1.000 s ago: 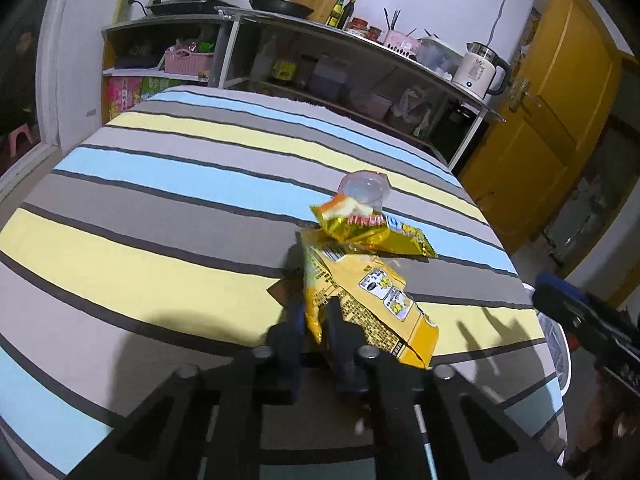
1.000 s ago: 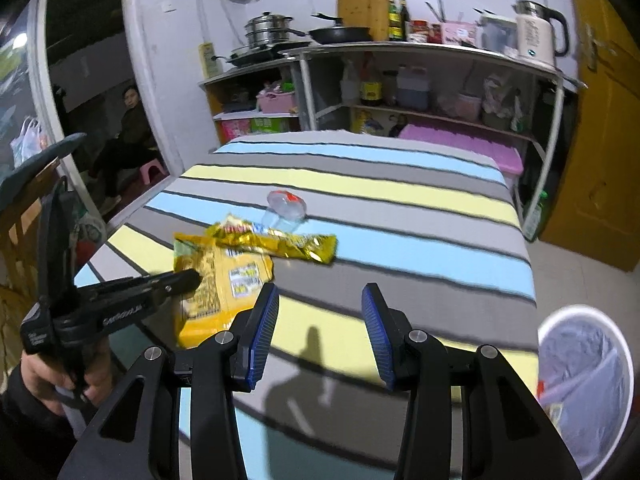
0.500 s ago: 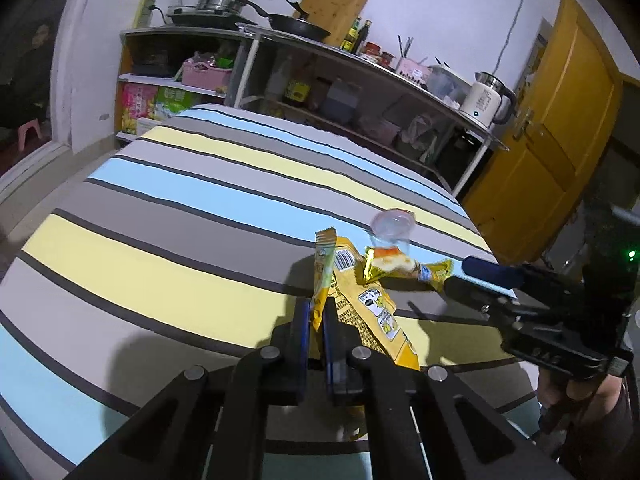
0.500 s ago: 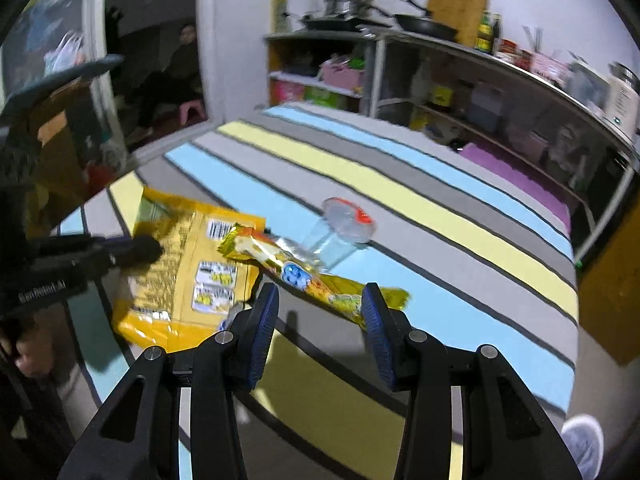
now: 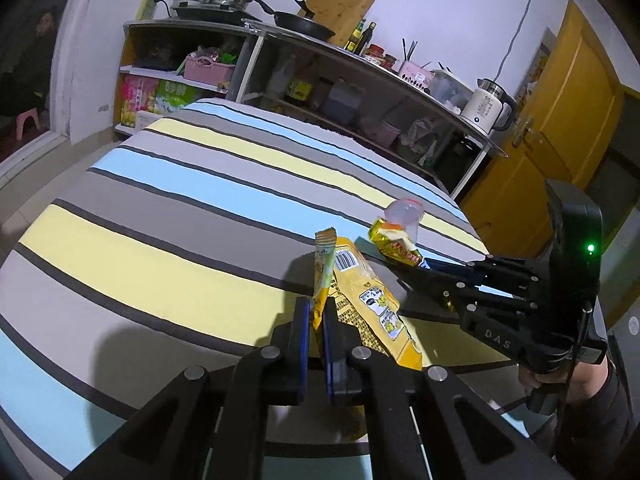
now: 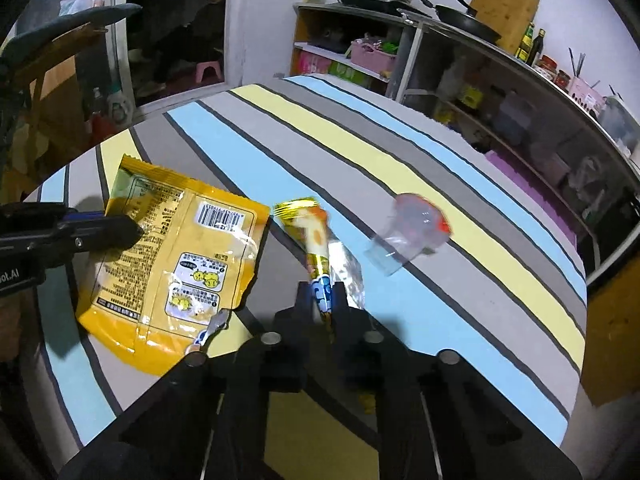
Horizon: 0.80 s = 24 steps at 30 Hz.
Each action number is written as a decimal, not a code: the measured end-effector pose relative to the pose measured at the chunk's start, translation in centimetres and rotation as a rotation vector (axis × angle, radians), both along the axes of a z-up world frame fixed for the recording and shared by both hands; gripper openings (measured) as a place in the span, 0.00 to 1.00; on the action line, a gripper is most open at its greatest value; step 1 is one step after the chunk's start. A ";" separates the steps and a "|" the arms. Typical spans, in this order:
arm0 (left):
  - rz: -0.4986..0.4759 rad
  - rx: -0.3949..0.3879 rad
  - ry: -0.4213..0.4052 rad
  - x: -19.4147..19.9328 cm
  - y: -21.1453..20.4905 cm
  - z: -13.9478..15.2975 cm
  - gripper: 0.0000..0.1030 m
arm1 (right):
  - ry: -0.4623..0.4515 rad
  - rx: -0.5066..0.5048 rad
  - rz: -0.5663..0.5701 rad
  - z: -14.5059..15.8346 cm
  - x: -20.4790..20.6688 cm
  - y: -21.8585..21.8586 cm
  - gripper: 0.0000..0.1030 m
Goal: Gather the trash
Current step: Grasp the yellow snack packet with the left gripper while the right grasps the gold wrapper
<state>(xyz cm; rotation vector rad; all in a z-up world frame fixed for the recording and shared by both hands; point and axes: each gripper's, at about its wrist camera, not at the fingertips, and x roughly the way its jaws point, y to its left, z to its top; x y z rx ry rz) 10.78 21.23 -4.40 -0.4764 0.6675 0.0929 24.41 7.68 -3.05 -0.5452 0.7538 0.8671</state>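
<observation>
A large yellow snack bag [image 5: 372, 296] [image 6: 176, 256] lies on the striped table [image 5: 160, 240], its near edge pulled upright between the pads of my left gripper [image 5: 316, 308] [image 6: 134, 230], which is shut on it. Beside it lies a long gold snack wrapper [image 6: 312, 240] [image 5: 394, 242]. My right gripper [image 6: 324, 292] [image 5: 428, 266] has its jaws closing on the wrapper's near end, pads pressing it. A clear plastic cup [image 6: 412, 228] [image 5: 404, 216] with a red rim lies tipped on its side just beyond the wrapper, untouched.
A metal shelf unit [image 5: 360, 80] with pots, a pan, bottles and a white kettle [image 5: 486, 110] stands behind the table. A yellow door [image 5: 560, 140] is at the right. A person [image 6: 208, 20] sits in the dark doorway far left.
My right gripper swung in over the table, rolled, and went from wide open to shut on the long wrapper's end. The left gripper kept its hold on the yellow bag and shifted sideways.
</observation>
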 end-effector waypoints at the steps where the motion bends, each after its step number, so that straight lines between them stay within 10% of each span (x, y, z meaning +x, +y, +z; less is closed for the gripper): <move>1: -0.002 0.002 -0.002 0.0 0.0 0.1 0.05 | 0.006 0.010 -0.011 0.2 -0.1 -0.1 0.07; 24: -0.160 0.107 -0.095 -1.6 -10.1 6.7 0.04 | 0.067 0.310 -0.298 6.0 -8.2 -12.3 0.05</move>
